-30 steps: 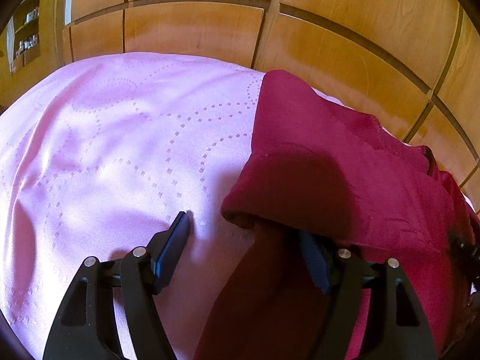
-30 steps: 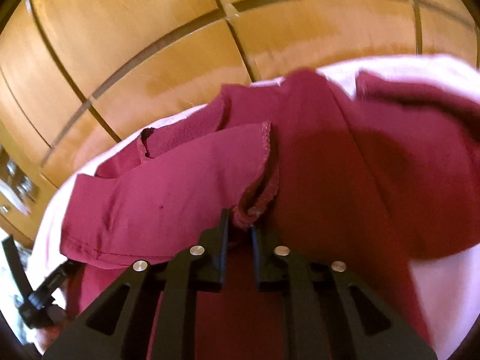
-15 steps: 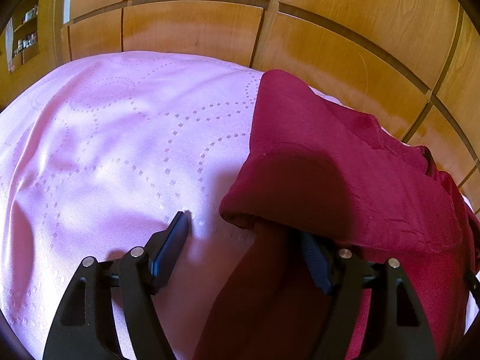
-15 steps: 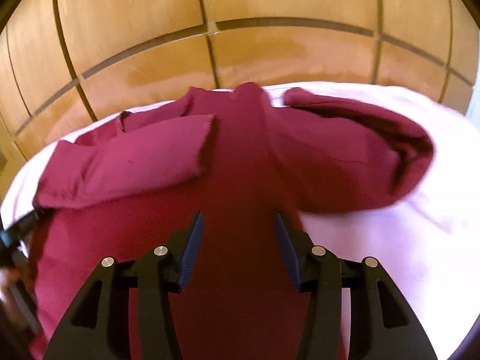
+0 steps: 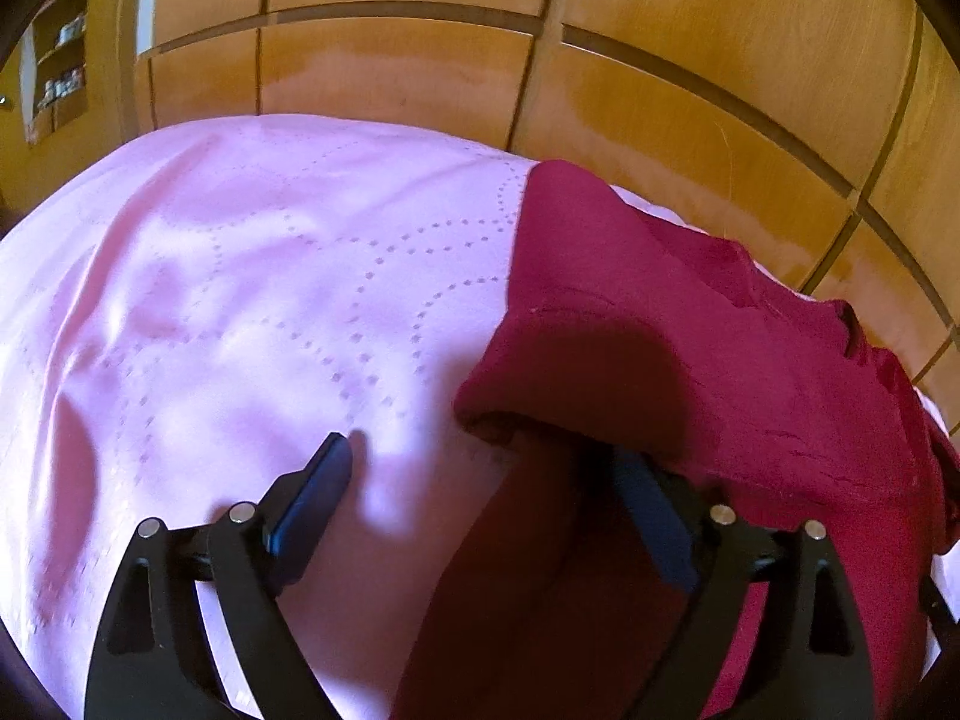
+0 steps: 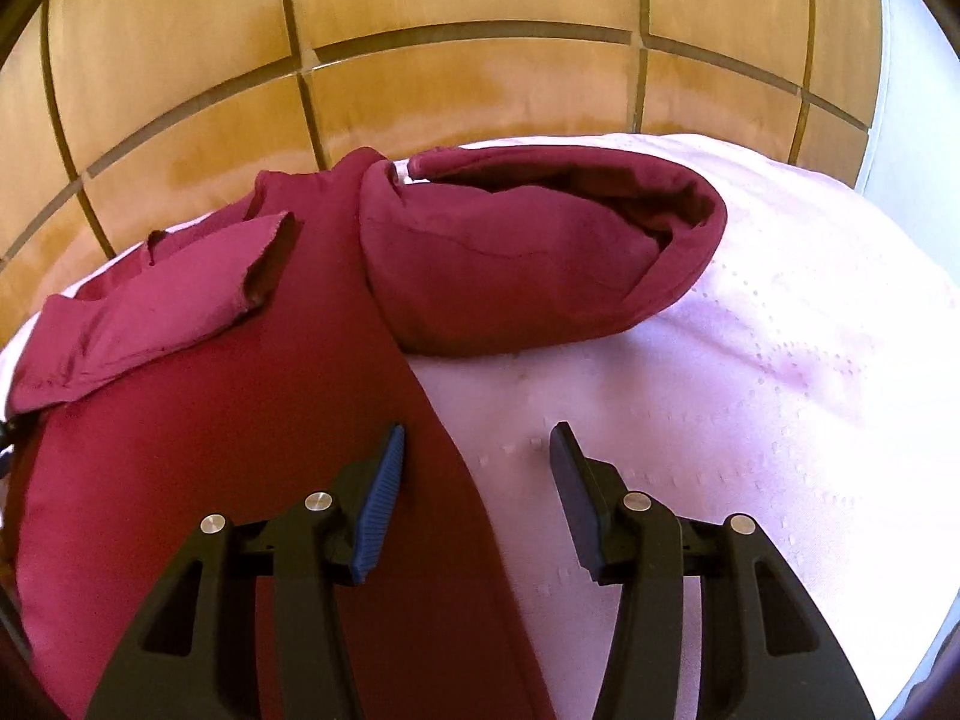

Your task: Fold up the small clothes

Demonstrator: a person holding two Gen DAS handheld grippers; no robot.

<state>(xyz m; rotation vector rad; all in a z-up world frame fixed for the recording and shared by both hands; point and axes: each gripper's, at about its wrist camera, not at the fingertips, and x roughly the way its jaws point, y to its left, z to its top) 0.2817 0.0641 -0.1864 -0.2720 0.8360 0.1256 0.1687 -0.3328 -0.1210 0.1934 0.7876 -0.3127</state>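
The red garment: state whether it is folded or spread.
Partly folded. On the red garment, one sleeve lies across the body; the other sleeve sticks out onto the pink cloth.

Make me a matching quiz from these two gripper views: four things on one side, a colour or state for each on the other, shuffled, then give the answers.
Things:
1. garment
2. bedspread
3. panelled wall
4. right gripper

Descriptions:
A. pale pink with dotted curves
B. open, nothing pressed between its pads
C. dark red, one sleeve folded over the body
D. orange-brown wood with dark seams

Pairs: 1-C, 2-A, 3-D, 4-B
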